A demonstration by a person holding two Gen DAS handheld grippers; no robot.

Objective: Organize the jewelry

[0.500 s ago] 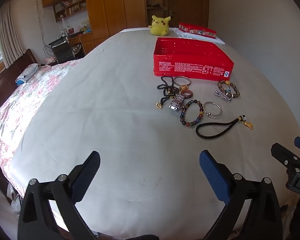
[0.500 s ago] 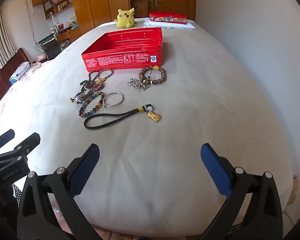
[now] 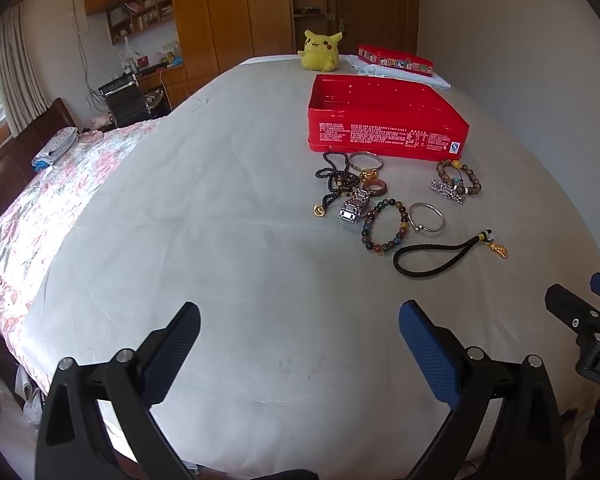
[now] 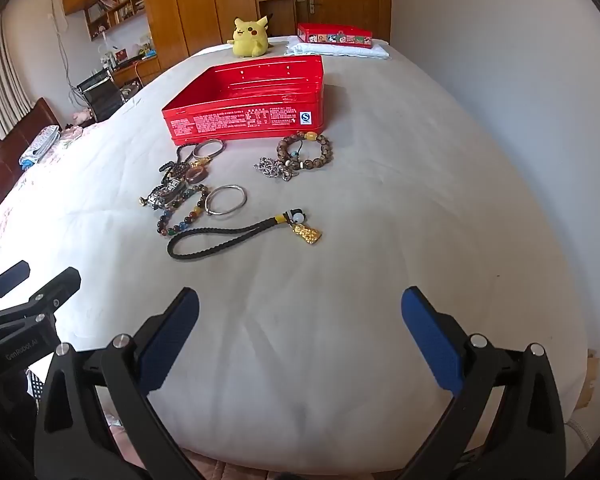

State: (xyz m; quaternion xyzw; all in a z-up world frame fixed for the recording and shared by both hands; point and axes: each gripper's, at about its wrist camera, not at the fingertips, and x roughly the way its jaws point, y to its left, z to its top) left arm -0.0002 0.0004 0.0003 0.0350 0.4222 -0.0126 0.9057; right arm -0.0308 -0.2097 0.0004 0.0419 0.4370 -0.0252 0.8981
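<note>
An open red tin box (image 3: 384, 136) (image 4: 252, 120) sits on a white bed sheet (image 3: 228, 216), empty inside. In front of it lies scattered jewelry: a black braided cord with a gold charm (image 3: 440, 258) (image 4: 236, 236), a multicoloured bead bracelet (image 3: 384, 226) (image 4: 180, 216), a silver bangle (image 3: 426, 218) (image 4: 226, 200), a brown bead bracelet (image 3: 460, 176) (image 4: 306, 150), a metal watch (image 3: 354, 208), a wooden ring (image 3: 374, 189) and black beads (image 3: 336, 178). My left gripper (image 3: 299, 334) and right gripper (image 4: 300, 320) both stand open, empty, well short of the jewelry.
A yellow plush toy (image 3: 320, 54) (image 4: 252, 38) and a closed red tin on folded cloth (image 3: 396, 60) (image 4: 334, 36) sit at the bed's far end. A flowered quilt (image 3: 52, 200) covers the left side. Wooden cabinets line the back wall.
</note>
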